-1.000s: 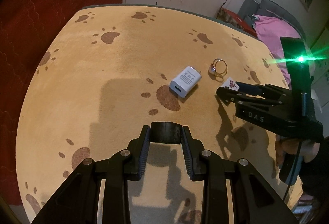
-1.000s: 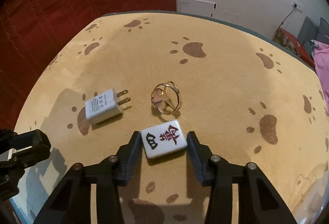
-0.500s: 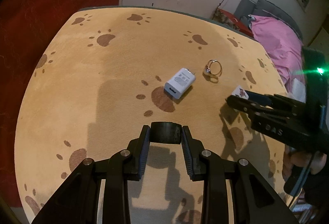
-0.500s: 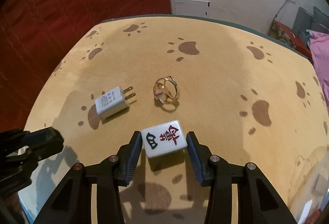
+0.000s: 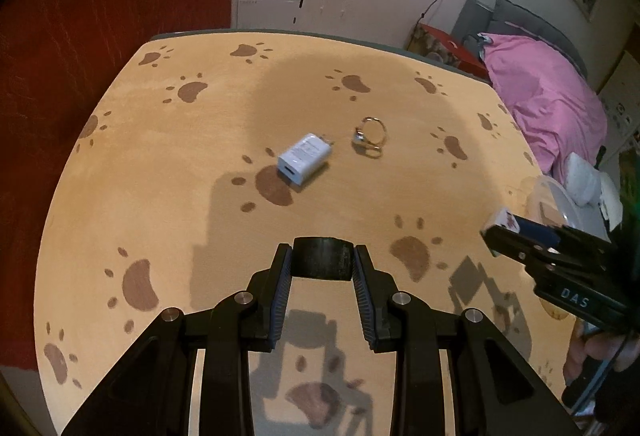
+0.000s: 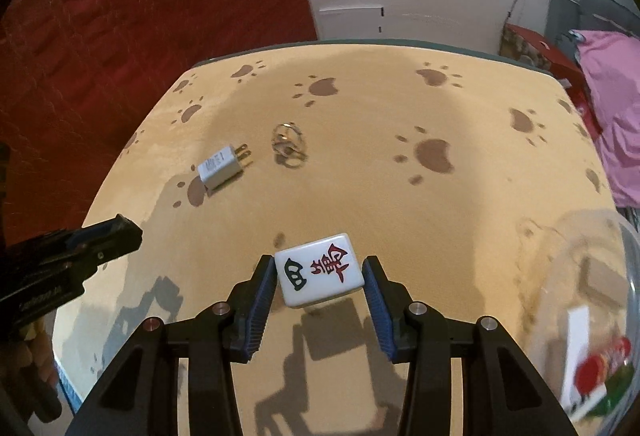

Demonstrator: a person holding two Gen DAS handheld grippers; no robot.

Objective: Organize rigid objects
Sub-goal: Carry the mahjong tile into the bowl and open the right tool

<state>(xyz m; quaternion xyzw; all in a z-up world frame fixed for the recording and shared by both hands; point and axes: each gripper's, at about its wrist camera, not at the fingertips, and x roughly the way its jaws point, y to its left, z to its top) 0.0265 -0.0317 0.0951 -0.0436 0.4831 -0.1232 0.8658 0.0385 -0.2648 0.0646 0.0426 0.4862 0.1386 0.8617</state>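
1. My right gripper (image 6: 320, 276) is clenched on a mahjong tile (image 6: 319, 269); the tile sits crosswise between the blue pads, face up, clear of the mat (image 6: 400, 196) with its shadow below it.
2. My left gripper (image 5: 322, 263) is clamped on a small black ring-shaped piece (image 5: 322, 263), dark and hard to identify, held at the fingertips above the mat.
3. Ahead of the left gripper and a little toward the right one, a white charger (image 5: 305, 158) lies flat; just beyond it on the same side rests a metal ring (image 5: 369, 136). Both are well apart from either gripper.
4. Off to the right of my right gripper stands a clear tub (image 6: 592, 276) at the mat's edge, with a card or packet already inside; the contents are blurred.
5. I judge the step in hand to be carrying: each gripper has its piece lifted, and the tub looks like the collecting place.
6. Next I'd swing the right gripper over the tub's rim, lower the tile inside, then let go.
7. The left piece should follow once the right gripper is clear, so they don't collide at the rim.
8. The charger and ring remain to be picked up.
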